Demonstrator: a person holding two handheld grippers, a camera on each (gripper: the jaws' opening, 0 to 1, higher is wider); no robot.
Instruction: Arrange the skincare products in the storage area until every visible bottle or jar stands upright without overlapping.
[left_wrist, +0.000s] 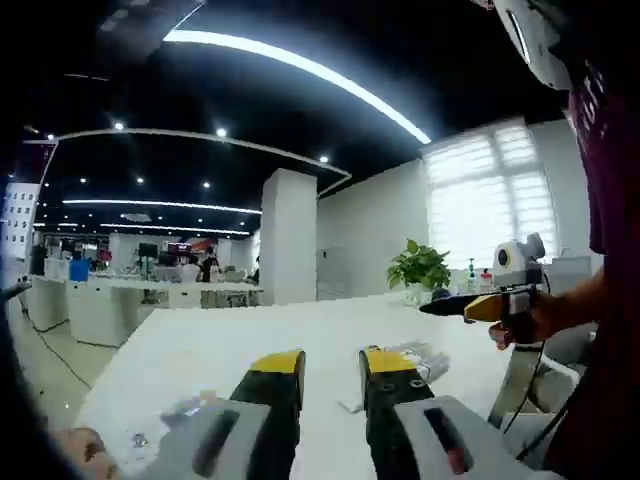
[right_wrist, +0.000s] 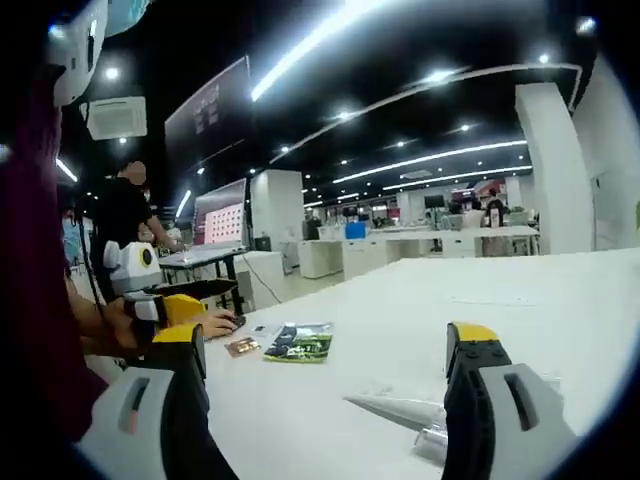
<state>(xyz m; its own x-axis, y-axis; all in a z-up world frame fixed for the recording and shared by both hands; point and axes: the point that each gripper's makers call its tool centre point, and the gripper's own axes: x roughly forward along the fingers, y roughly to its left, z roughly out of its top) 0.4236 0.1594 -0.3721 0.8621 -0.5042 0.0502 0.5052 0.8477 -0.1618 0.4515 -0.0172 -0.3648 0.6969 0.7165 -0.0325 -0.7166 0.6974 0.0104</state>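
Note:
A long white table (left_wrist: 200, 345) stretches ahead. My left gripper (left_wrist: 330, 368) hangs just above it, open, with nothing between its yellow-tipped jaws. A silvery sachet (left_wrist: 408, 355) lies on the table just beyond its right jaw. A hand holds my right gripper (left_wrist: 455, 305) off to the right, above the table's edge. In the right gripper view, my right gripper (right_wrist: 325, 345) stands wide open and empty over the table (right_wrist: 480, 300). A silvery tube (right_wrist: 398, 408) lies near its right jaw. A green printed packet (right_wrist: 298, 342) and a small brown sachet (right_wrist: 240, 347) lie further left. The left gripper (right_wrist: 165, 305) sits in a hand there.
A potted plant (left_wrist: 420, 265) and some small items stand at the table's far right, by the bright window. Small scraps (left_wrist: 188, 406) lie near the left jaw. A person (right_wrist: 125, 215) stands at a desk beyond the table. Office desks and pillars fill the background.

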